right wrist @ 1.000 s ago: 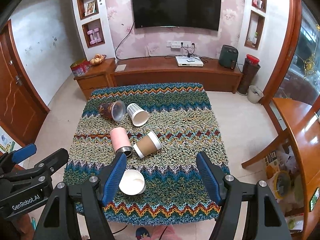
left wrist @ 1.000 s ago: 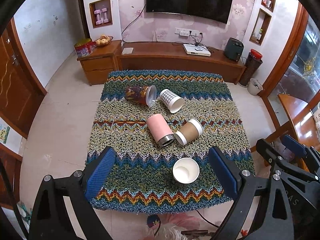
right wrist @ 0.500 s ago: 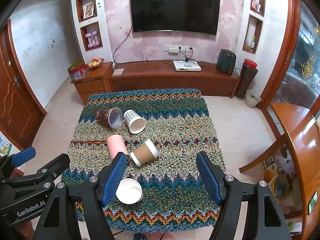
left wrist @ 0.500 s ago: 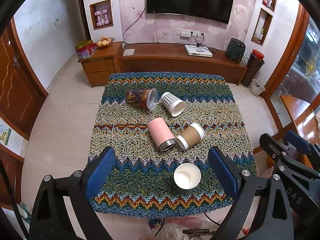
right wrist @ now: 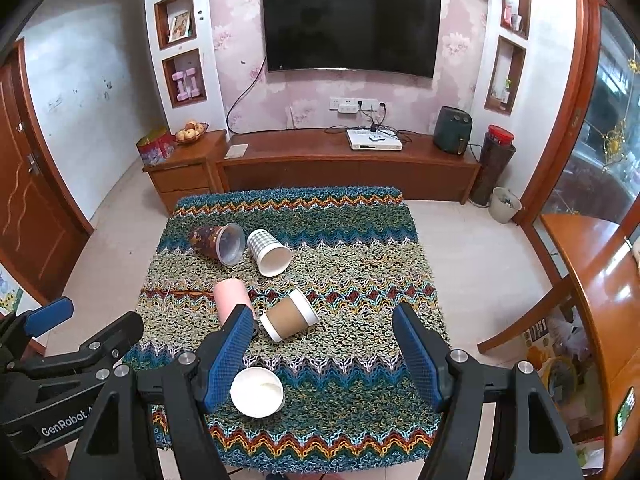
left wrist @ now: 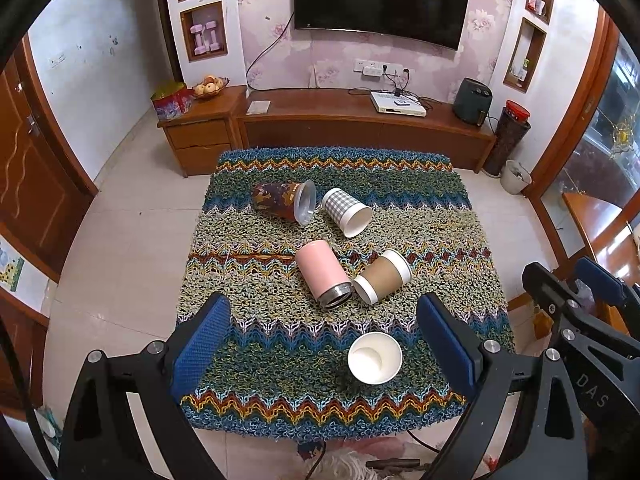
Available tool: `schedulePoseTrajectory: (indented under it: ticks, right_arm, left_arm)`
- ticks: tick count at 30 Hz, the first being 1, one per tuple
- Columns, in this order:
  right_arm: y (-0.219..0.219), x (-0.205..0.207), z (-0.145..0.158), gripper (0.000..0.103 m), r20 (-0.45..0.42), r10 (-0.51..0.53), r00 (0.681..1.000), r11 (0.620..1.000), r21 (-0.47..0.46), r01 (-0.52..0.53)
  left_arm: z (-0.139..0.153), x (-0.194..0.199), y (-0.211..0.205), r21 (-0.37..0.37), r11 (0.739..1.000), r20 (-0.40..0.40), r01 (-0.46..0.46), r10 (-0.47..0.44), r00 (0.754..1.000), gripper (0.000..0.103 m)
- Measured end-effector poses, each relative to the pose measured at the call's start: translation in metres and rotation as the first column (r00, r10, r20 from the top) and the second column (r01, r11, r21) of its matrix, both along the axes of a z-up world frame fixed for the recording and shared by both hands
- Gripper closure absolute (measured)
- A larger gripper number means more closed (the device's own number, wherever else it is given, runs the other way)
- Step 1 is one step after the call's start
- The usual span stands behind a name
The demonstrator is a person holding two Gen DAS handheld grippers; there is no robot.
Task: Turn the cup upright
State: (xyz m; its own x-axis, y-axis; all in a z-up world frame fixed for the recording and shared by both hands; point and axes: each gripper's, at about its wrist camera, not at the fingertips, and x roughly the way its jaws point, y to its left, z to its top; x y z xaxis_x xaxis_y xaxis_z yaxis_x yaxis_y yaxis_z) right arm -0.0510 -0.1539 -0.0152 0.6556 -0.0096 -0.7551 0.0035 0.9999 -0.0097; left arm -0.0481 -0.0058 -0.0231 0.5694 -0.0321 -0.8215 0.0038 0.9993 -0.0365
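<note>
White cup (left wrist: 375,358) stands upright between the left gripper's (left wrist: 324,346) spread fingers.

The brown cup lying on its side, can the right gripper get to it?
Probably yes. The right gripper is open and empty, and the brown cup lies just ahead between its fingers with nothing covering it. The pink tumbler sits close on its left, so aim carefully.

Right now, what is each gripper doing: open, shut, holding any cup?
Left gripper: open, holding nothing, above the knitted zigzag tablecloth.
Right gripper: open, holding nothing.
</note>
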Motion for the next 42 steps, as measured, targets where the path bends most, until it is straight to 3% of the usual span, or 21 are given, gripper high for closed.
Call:
schedulePoseTrajectory:
  ticks: [42]
  right_arm:
    - [0.0013, 0.0053, -0.0053, 0.03, -0.001, -0.014, 1.0, 1.0, -0.003, 0.014]
  left_arm:
    - [0.0068, 0.0055, 0.0028, 0.047, 0.999, 0.042, -0.024, 0.022, 0.999, 0.008]
